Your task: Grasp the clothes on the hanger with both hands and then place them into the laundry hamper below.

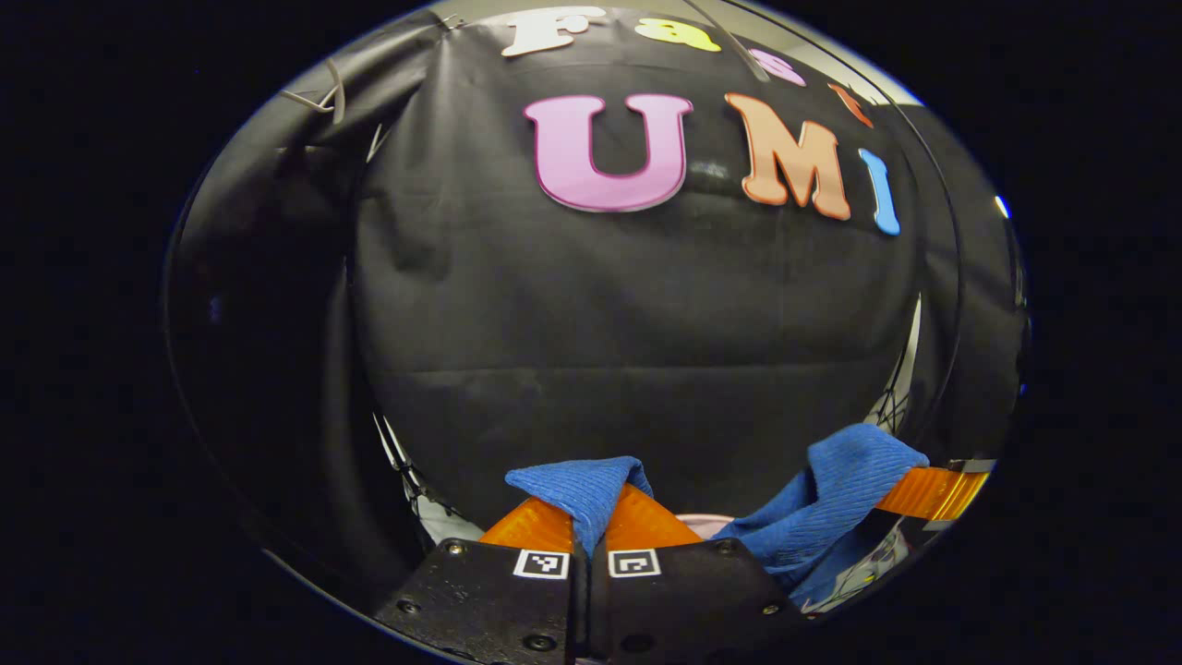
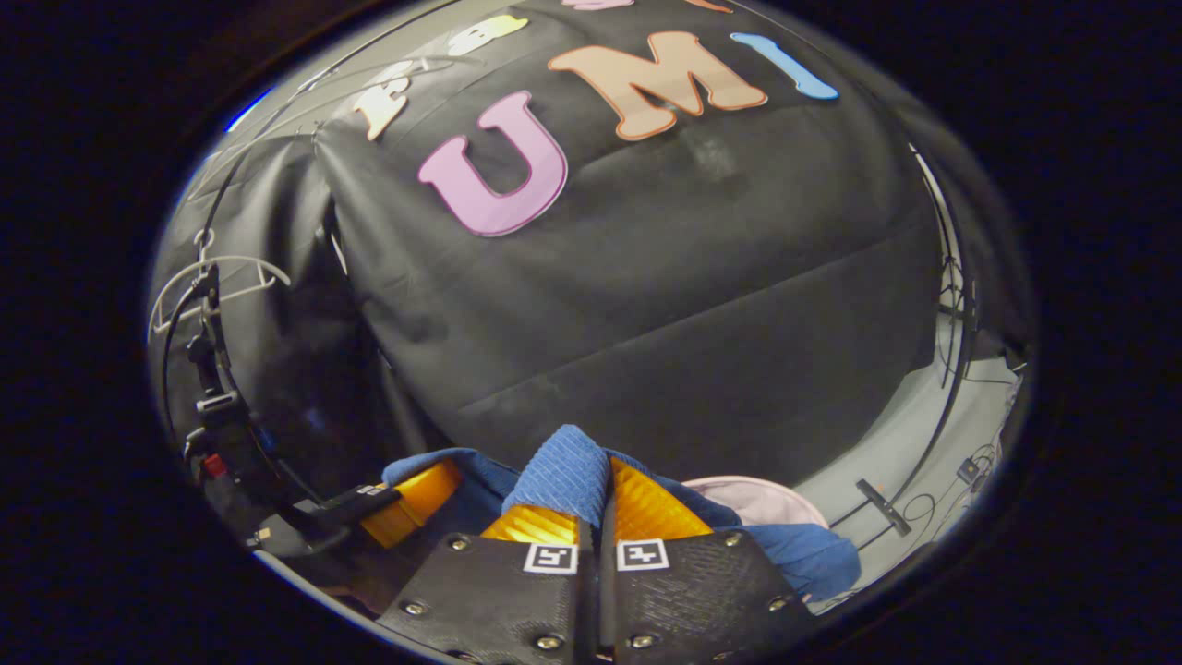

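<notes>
Both tongs pinch the blue ribbed knit garment [image 1: 582,494], held up between them.
Left tongs [image 1: 589,526] and right tongs [image 2: 596,513] each clamp only a small fold; over the pale pink hamper rim [image 2: 762,499], a fold could slip out.

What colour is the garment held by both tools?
Blue, with a fine ribbed knit. The garment shows best in the right gripper view, pinched in the right tool.
</notes>
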A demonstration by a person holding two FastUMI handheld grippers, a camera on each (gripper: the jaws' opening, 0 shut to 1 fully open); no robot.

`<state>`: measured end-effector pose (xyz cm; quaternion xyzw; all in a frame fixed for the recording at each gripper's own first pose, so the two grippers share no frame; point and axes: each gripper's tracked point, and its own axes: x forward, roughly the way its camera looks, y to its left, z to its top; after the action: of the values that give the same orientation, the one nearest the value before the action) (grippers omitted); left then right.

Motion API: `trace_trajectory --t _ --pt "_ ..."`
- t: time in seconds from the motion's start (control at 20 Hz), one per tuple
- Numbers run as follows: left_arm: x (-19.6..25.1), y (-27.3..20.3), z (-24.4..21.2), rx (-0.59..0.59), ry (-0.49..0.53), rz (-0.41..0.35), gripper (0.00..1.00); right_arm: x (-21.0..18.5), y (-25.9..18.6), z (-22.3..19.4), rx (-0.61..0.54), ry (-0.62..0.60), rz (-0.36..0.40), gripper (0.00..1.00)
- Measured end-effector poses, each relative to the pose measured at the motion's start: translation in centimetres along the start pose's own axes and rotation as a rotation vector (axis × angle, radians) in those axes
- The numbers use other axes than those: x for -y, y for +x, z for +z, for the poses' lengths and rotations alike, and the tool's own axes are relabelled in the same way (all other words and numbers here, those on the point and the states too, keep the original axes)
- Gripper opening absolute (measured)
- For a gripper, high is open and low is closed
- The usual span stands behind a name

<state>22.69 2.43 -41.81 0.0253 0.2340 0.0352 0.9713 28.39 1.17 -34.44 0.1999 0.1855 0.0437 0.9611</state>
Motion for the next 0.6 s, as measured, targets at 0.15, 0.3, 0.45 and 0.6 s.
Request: trace_trajectory --t 0.15,0.3,0.45,0.6 --pt "1.4 0.9 -4.7 -0.094 0.01 -0.031 0.02 1.5 1.7 -4.9 -0.103 -0.055 -0.038 0.01" --pt "1.5 1.6 -8.9 -0.201 0.002 -0.038 0.02 4.5 2.6 -8.6 -0.171 -0.037 -0.125 0.02" --pt "2.3 1.7 -12.4 -0.282 0.023 -0.059 0.04 6.1 2.5 -12.1 -0.262 -0.05 -0.185 0.02" --pt "3.6 1.5 -15.8 -0.371 0.088 -0.125 0.14 6.9 2.7 -13.9 -0.32 -0.057 -0.215 0.05"
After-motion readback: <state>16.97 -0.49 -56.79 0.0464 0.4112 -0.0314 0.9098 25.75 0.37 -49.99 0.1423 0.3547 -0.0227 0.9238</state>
